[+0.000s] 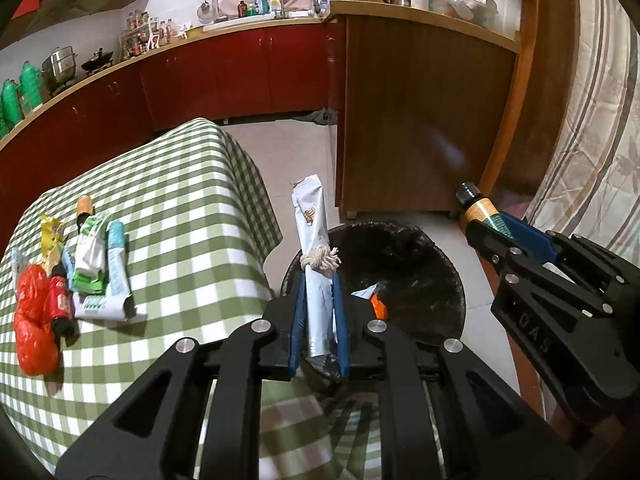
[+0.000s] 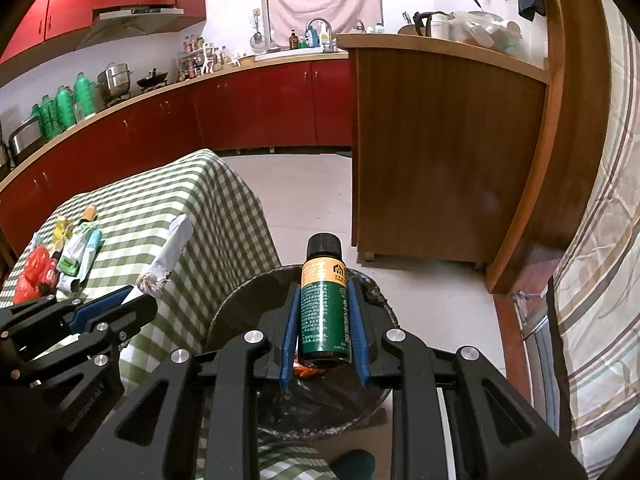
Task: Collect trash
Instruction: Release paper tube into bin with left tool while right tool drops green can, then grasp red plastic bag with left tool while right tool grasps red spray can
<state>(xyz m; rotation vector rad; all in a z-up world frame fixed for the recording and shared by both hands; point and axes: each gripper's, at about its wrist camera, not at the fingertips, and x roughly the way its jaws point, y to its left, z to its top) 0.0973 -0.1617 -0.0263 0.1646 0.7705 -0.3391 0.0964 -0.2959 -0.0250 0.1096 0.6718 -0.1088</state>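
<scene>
My left gripper (image 1: pixel 318 280) is shut on a long pale blue and white wrapper (image 1: pixel 310 216) with a frayed knot of string on it, held upright over the near rim of the black-lined trash bin (image 1: pixel 440 256). My right gripper (image 2: pixel 324 284) is shut on a small green bottle (image 2: pixel 324 312) with an orange band and a black cap, above the bin (image 2: pixel 240 292). In the left wrist view the right gripper (image 1: pixel 476 228) and its bottle (image 1: pixel 482 210) hang at the bin's right side. The right wrist view shows the left gripper (image 2: pixel 136 300) and wrapper (image 2: pixel 172 244) at the left.
A green checked table (image 1: pixel 180 184) stands left of the bin and carries a red plastic bag (image 1: pixel 32 320), green and white wrappers (image 1: pixel 100 272), a small orange-topped bottle (image 1: pixel 85 206) and a dark red bottle (image 1: pixel 60 300). A wooden cabinet (image 1: pixel 420 120) stands behind the bin. Orange scraps (image 1: pixel 378 306) lie inside the bin.
</scene>
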